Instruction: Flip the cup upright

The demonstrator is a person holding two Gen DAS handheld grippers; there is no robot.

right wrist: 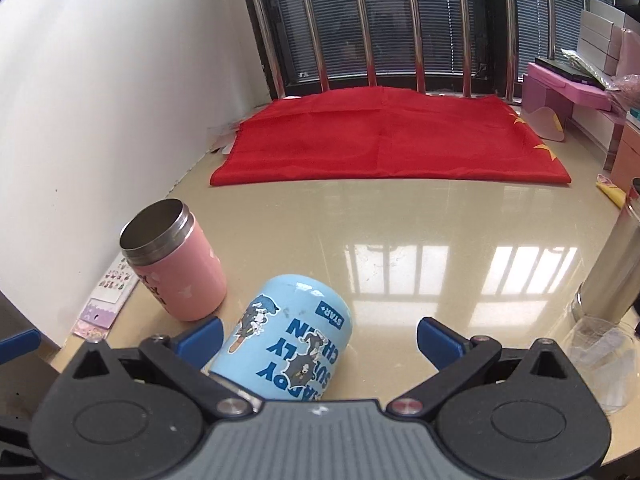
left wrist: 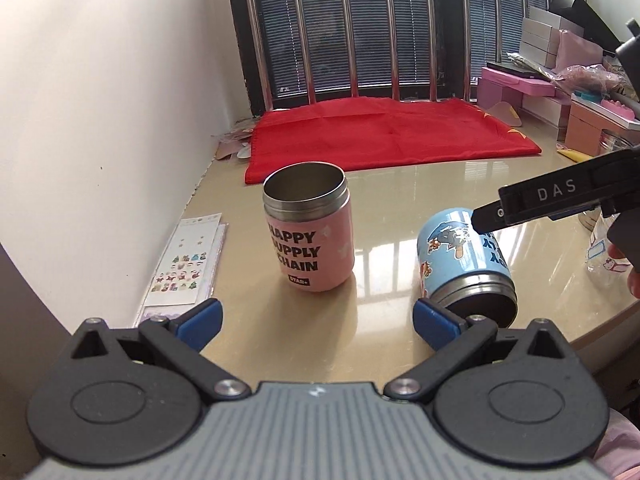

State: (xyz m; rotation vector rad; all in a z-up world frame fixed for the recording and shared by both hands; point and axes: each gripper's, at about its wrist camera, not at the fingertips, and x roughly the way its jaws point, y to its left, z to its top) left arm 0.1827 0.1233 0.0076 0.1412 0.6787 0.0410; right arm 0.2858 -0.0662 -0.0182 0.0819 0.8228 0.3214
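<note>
- Blue cup (left wrist: 464,264) lying on its side on the glossy beige table (left wrist: 380,200), steel mouth pointing toward the near edge, closed base toward the far side; task not yet done.
- Pink cup (left wrist: 308,232) standing upright to the left of it, apart, mouth open to the top.
- Left gripper (left wrist: 316,320) hovering low at the near side, blue fingers (left wrist: 200,318) spread wide and holding nothing; right-hand pad sitting just beside the blue cup's rim, contact uncertain.
- Right gripper (right wrist: 318,340) hanging over the blue cup, jaws wide apart, nothing clamped; cup sitting toward its left finger rather than centred.
- Red cloth (right wrist: 384,140) lying at the far side, well apart; sticker sheets (left wrist: 180,268) by the left wall; steel bottle (right wrist: 612,276) and clear glass (right wrist: 604,364) at the right.
- Risks, as I judge them:
  - Round, slick body rolling sideways if one finger touches first, given the off-centre approach.
  - Rolling left, it could be knocking the pink cup.
  - Smooth wall slipping in the pads mid-rotation.
</note>
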